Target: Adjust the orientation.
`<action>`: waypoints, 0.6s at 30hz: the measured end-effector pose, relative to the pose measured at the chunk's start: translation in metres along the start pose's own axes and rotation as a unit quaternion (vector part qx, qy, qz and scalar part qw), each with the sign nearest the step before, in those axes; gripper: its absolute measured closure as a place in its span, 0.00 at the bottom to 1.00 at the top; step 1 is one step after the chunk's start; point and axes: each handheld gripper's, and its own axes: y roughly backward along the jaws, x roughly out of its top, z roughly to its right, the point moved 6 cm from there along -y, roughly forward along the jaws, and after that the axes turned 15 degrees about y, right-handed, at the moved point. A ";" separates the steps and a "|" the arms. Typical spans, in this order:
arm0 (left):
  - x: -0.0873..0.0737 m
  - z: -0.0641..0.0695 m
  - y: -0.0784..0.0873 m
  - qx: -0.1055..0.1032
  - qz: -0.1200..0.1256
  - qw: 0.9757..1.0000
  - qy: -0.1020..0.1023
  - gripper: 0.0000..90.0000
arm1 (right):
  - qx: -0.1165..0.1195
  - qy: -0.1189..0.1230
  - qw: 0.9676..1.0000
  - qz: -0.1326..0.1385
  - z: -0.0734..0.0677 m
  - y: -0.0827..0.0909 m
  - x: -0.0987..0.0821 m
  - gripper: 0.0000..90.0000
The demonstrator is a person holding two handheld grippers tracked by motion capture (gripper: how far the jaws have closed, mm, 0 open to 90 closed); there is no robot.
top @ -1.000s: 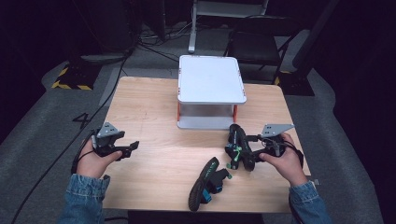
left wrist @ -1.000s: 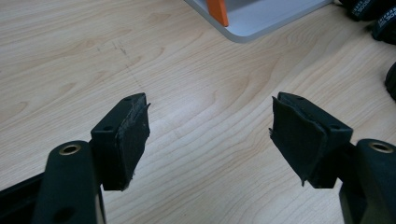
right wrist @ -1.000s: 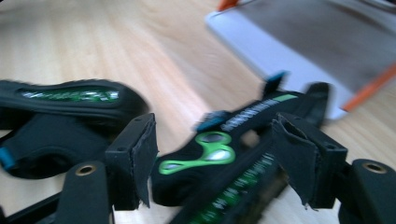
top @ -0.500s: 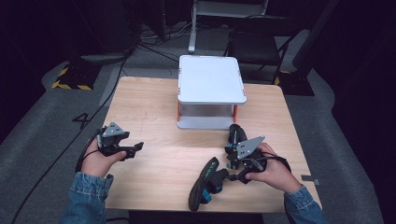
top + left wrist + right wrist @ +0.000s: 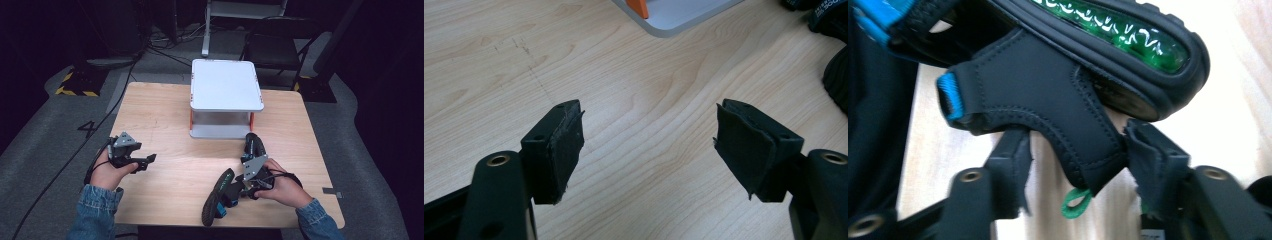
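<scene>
My right gripper [image 5: 239,189] was down near my edge of the light wooden table [image 5: 165,115], and its jaws had just been closing around the heel of the nearer black sandal with blue strap trim and a green patterned sole [image 5: 218,196]. In the right gripper view the black fabric heel strap [image 5: 1048,125] sat right between my two pads [image 5: 1015,170], with a little green pull loop [image 5: 1074,205] hanging just below it. The right pad looked like it was touching the strap, the left one just beside it, so honestly I couldn't tell if I had a real grip yet or was only closing in. The sandal lay tipped on its side, sole turned up and away from the jaws.

My left gripper [image 5: 145,161] was well apart from all that, off to the other side, hovering over bare wood. Its jaws stood wide with nothing between them, so released.

Just past my right hand [image 5: 280,186] lay the second black sandal [image 5: 253,146], close to the front foot of the small white two-tier shelf with orange posts [image 5: 226,82]. That shelf stood farther out from both grippers, at the far middle of the table, and a corner of its bottom tray [image 5: 679,15] peeked in beyond the left jaws.
</scene>
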 end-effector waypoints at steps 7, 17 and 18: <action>-0.002 0.000 -0.003 -0.005 -0.004 1.000 0.006 0.31 | -0.007 0.011 1.000 -0.001 0.002 0.001 0.001 0.63; -0.004 0.001 -0.006 -0.008 -0.010 1.000 0.006 0.30 | 0.016 -0.046 0.998 0.028 -0.007 0.013 0.014 0.72; -0.004 0.001 -0.006 -0.008 -0.013 1.000 0.006 0.30 | 0.010 -0.067 0.997 0.037 -0.006 0.015 0.018 0.72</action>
